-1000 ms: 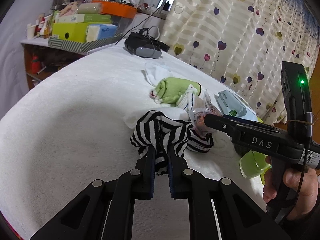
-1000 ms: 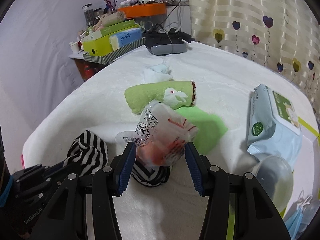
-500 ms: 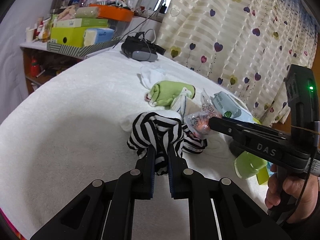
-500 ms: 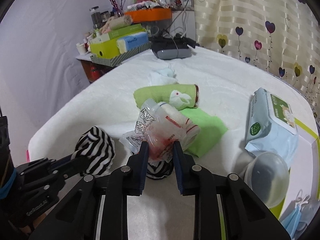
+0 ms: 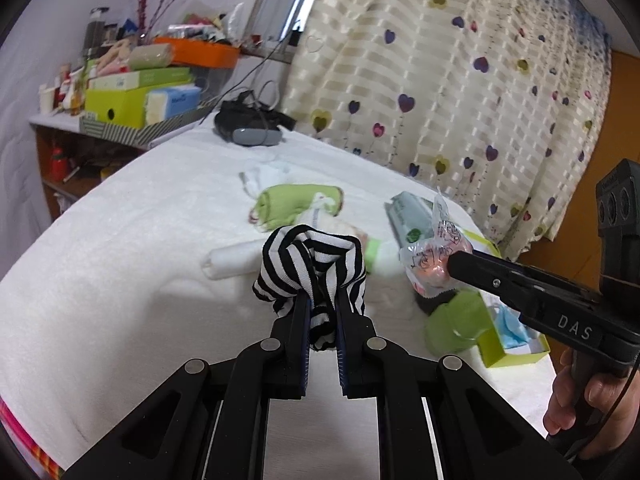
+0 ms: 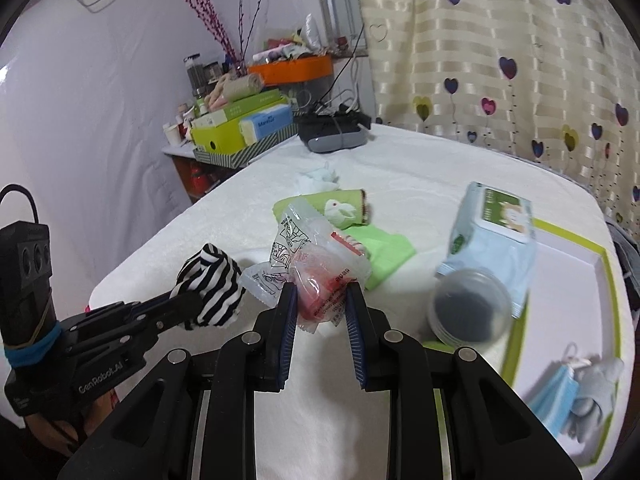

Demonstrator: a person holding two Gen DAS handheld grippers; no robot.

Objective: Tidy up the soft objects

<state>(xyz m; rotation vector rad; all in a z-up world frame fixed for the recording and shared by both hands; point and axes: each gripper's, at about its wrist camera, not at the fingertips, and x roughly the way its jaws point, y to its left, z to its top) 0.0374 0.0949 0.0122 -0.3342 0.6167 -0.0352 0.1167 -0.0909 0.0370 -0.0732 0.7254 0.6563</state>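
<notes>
Left wrist view
- My left gripper (image 5: pixel 322 316): clamped narrow on the striped cloth (image 5: pixel 310 264), which bunches above the fingertips, lifted off the white blanket (image 5: pixel 120 280).
- My right gripper (image 5: pixel 450 260): enters from the right, pinching the crinkly plastic packet (image 5: pixel 430 258); my hand (image 5: pixel 588 404) grips its handle.
- Green rolled towel (image 5: pixel 292 206): lying on the blanket beyond the striped cloth.
- White roll (image 5: pixel 234 258): on the blanket, just behind the striped cloth.
- Wipes pack (image 5: pixel 412 220): behind the packet, near the curtain (image 5: pixel 440 80).

Right wrist view
- My right gripper (image 6: pixel 322 300): closed narrow on the plastic packet (image 6: pixel 316 272), pink contents between the pads.
- My left gripper (image 6: pixel 188 300): at left, holding the striped cloth (image 6: pixel 210 286), just beside the packet.
- Green rolled towel (image 6: pixel 328 210): behind the packet, white rabbit motif facing up.
- Flat green cloth (image 6: pixel 380 252): just beside the towel.
- Wipes pack (image 6: pixel 492 228): right of centre, partly over the green-edged tray (image 6: pixel 608 280).
- Clear lidded tub (image 6: pixel 470 306): blurred, in front of the wipes pack.
- Blue face mask (image 6: pixel 556 396): in the tray.
</notes>
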